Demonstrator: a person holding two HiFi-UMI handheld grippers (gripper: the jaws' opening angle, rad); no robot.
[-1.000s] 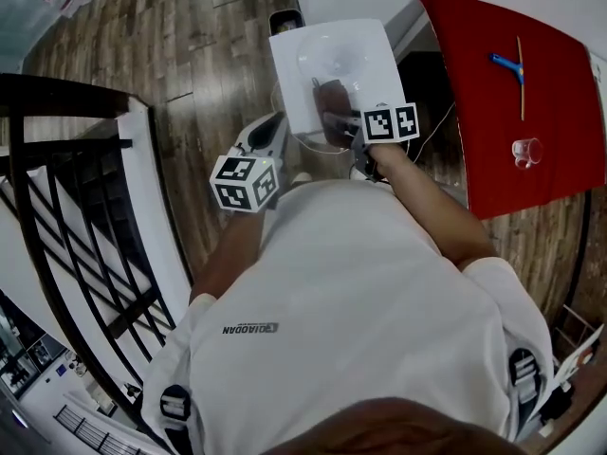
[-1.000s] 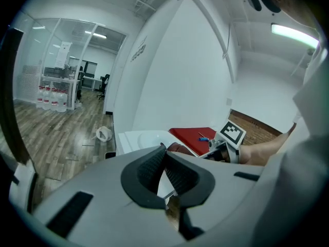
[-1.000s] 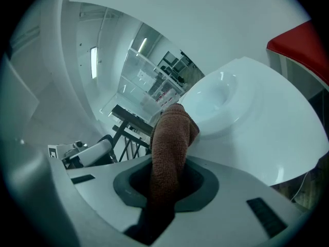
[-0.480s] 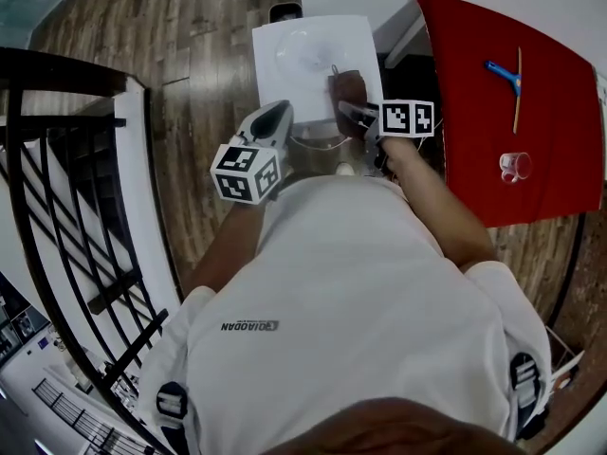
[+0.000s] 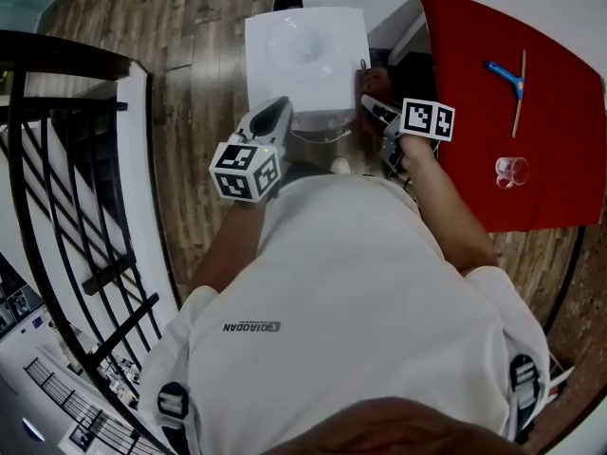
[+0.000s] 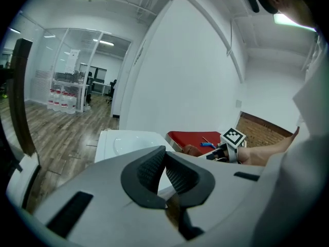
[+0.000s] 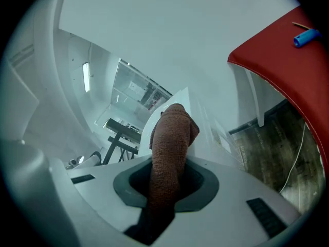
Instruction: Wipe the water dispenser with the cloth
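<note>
Off the front left corner of the dispenser (image 5: 303,50), the left gripper (image 6: 164,156) is held with its jaws pressed together on nothing; whether it touches the white casing cannot be told. The dispenser's flat top, with its shallow dish, lies between the two grippers. At its right edge the brown cloth (image 7: 172,133) is clamped in the right gripper (image 5: 379,110), and its free end is laid against the upper corner of the side panel. For a good wipe, the cloth is best pressed flat to the panel and drawn along it in overlapping strokes, with the clamp firm enough that the fold is not pulled out. Farther right, the red table (image 5: 531,131) stands near and should be cleared by the arm.
</note>
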